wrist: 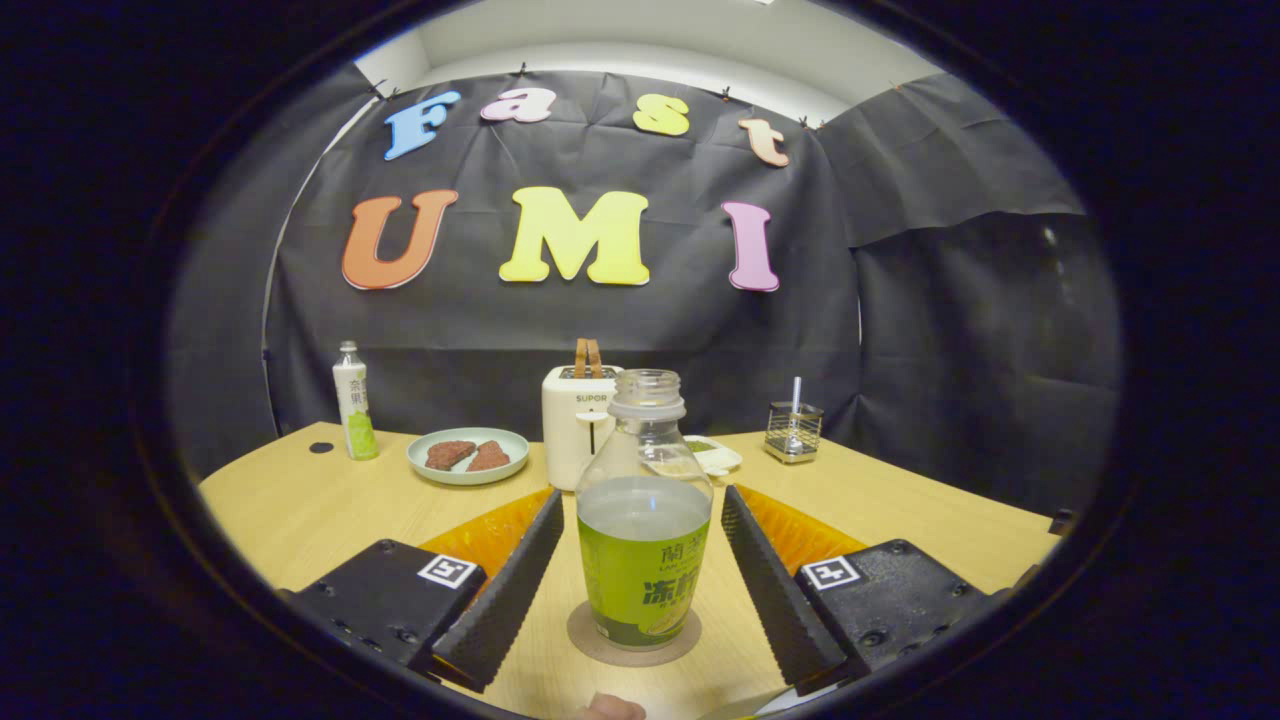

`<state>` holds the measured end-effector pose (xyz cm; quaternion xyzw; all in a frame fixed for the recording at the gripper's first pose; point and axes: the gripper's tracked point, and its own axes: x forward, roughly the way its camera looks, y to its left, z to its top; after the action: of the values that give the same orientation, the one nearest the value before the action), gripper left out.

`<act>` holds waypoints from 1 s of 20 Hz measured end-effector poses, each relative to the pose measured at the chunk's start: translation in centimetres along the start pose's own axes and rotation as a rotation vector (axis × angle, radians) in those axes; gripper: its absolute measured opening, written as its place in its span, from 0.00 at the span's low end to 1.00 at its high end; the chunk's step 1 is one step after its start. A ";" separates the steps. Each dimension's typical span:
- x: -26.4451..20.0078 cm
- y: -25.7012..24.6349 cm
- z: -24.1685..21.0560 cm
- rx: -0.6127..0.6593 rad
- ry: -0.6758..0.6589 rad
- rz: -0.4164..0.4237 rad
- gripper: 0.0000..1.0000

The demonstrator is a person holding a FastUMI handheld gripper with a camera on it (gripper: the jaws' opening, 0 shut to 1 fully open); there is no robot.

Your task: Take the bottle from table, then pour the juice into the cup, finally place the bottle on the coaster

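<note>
Jaws stand wide open, clear of the bottle upright on the coaster.

We record the hand-held two-finger gripper level and pointing forward, its fingers spread wide apart. We see the left ridged finger and the right ridged finger angled outward, neither pressing on anything. Each finger mount carries a small square black-and-white marker. We note part of a person's fingertip low between the fingers.
</note>
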<state>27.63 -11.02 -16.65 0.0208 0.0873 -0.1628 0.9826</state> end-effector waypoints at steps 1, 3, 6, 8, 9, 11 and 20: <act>-0.5 0.2 0.4 0.022 -0.017 0.013 1.00; -1.1 0.3 0.8 0.010 -0.034 0.027 1.00; -2.5 -0.3 1.5 0.008 -0.050 0.020 1.00; -3.7 0.8 1.0 0.031 -0.027 0.072 1.00; -4.1 0.7 0.7 0.011 -0.018 0.078 1.00; -5.4 0.8 0.9 -0.030 -0.025 0.091 1.00; -14.8 -0.1 1.1 -0.073 0.011 0.132 1.00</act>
<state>13.96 -6.45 -12.91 -0.0083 0.0971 -0.0943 0.9908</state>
